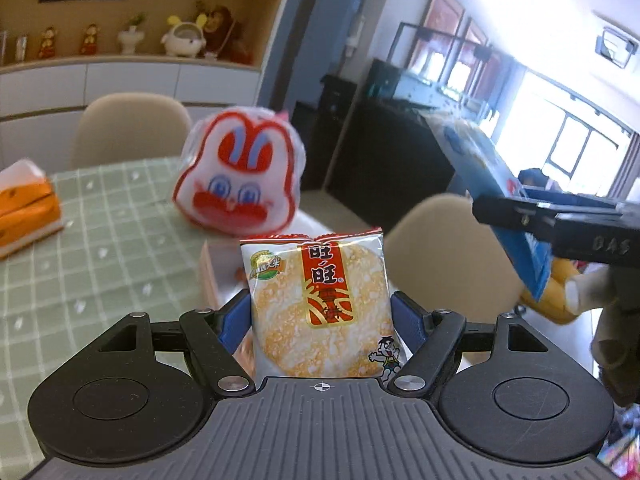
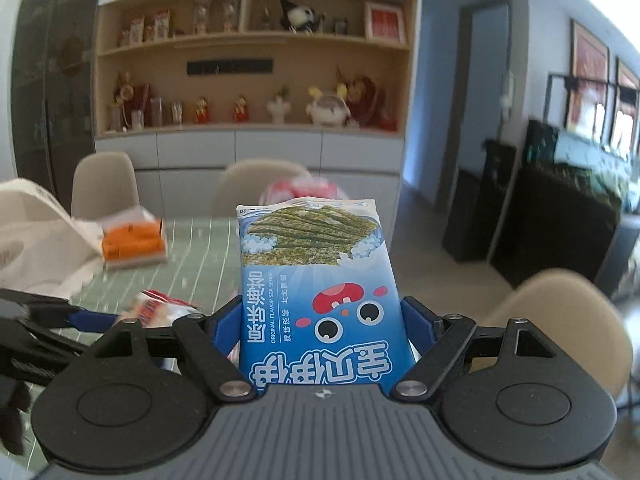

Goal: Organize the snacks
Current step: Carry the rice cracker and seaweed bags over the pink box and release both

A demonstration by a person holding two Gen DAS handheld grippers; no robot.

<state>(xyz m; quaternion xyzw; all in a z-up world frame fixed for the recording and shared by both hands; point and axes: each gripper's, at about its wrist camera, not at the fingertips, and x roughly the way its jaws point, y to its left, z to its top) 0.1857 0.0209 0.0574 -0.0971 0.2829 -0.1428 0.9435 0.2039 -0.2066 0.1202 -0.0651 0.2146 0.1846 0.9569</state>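
Note:
My left gripper (image 1: pixel 320 316) is shut on a rice cracker packet (image 1: pixel 320 300) with a red label, held upright between the blue pads (image 1: pixel 234 316). Behind it a red and white rabbit-face bag (image 1: pixel 240 176) stands on the green checked table (image 1: pixel 100 240). My right gripper (image 2: pixel 322 320) is shut on a blue seaweed snack packet (image 2: pixel 316 280), lifted above the table. In the left wrist view the right gripper (image 1: pixel 532 216) shows at the right edge with the blue packet (image 1: pixel 480 160) tilted in it. In the right wrist view, the left gripper (image 2: pixel 92 320) and its cracker packet (image 2: pixel 160 308) sit low on the left.
An orange tissue box (image 1: pixel 28 208) lies at the table's left. A white plastic bag (image 2: pixel 32 240) sits beside it. A pale box edge (image 1: pixel 212 276) shows under the cracker packet. Beige chairs (image 1: pixel 132 128) stand around the table, one (image 1: pixel 448 264) on the right.

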